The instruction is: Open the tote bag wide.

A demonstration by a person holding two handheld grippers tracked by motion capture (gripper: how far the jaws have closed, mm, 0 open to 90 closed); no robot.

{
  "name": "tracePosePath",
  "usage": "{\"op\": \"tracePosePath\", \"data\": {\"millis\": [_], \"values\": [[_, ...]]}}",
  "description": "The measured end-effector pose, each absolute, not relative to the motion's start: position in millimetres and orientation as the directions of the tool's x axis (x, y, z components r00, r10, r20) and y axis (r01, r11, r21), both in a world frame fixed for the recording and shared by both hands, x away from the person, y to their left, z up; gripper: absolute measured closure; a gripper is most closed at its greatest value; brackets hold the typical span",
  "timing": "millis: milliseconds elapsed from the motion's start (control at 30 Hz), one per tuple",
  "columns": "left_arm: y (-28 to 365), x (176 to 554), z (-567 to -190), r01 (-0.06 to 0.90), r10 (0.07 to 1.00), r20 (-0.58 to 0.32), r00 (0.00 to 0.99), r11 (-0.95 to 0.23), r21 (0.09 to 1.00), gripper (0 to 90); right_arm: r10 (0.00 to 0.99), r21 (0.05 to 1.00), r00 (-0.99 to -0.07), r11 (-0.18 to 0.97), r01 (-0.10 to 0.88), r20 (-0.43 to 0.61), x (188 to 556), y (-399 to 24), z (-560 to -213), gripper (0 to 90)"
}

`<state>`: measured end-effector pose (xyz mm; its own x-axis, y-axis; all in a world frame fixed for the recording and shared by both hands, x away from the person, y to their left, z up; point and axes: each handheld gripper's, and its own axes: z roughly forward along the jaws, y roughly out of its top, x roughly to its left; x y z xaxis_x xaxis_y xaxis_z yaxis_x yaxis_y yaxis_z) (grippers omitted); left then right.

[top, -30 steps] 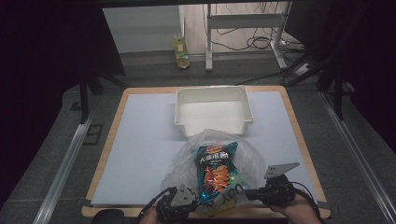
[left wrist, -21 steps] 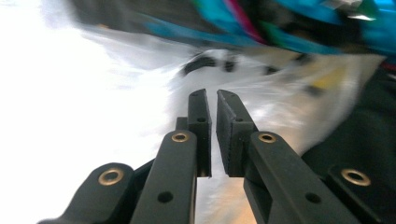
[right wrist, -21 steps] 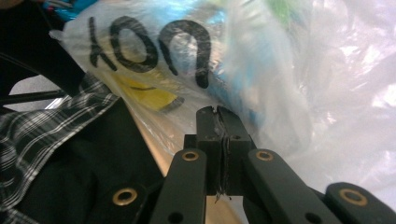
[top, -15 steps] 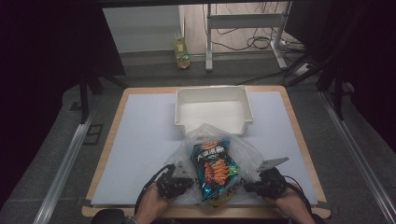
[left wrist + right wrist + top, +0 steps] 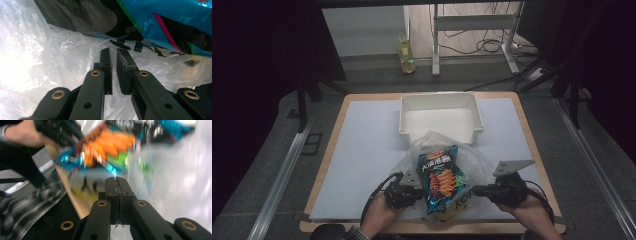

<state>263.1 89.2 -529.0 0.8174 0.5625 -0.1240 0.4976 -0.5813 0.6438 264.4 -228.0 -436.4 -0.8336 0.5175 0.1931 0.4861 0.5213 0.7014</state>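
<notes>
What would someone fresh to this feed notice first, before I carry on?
The bright blue and orange snack bag stands out, lying on a crinkled clear plastic bag at the near edge of the table, between the left gripper and the right gripper. Just behind it sits an empty white bin. In the right gripper view, that gripper's jaws are pressed together on a sliver of thin film.

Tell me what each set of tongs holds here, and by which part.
The right tongs pinch a thin film, apparently the clear plastic bag's right edge. The left tongs stand slightly apart against the bag; no grip is visible.
</notes>
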Motion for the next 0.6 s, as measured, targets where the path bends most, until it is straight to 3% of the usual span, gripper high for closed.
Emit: {"op": "tracePosePath", "data": {"millis": [100, 167, 200, 233, 433, 600], "values": [[90, 263, -530, 0.504, 0.563, -0.133, 0.816, -0.578, 0.642, 82.1, 0.518, 0.708, -0.839, 0.529, 0.468, 0.167, 275, -213, -435, 86.6], [91, 263, -531, 0.503, 0.563, -0.134, 0.816, -0.576, 0.644, 82.1, 0.552, 0.699, -0.831, 0.566, 0.436, 0.071, 290, -192, -441, 85.8], [91, 263, -531, 0.503, 0.563, -0.134, 0.816, -0.576, 0.644, 82.1, 0.552, 0.699, -0.831, 0.566, 0.436, 0.071, 290, -192, -441, 85.8], [92, 263, -531, 0.504, 0.562, -0.136, 0.816, -0.575, 0.645, 82.1, 0.584, 0.663, -0.812, 0.610, 0.434, -0.006, 299, -187, -450, 86.4], [91, 262, -531, 0.504, 0.553, -0.149, 0.820, -0.573, 0.646, 81.4, 0.588, 0.589, -0.808, 0.645, 0.487, 0.025, 304, -206, -468, 88.6], [87, 258, -532, 0.506, 0.540, -0.169, 0.824, -0.570, 0.648, 81.2, 0.582, 0.548, -0.811, 0.661, 0.513, 0.057, 287, -227, -473, 88.6]]}}
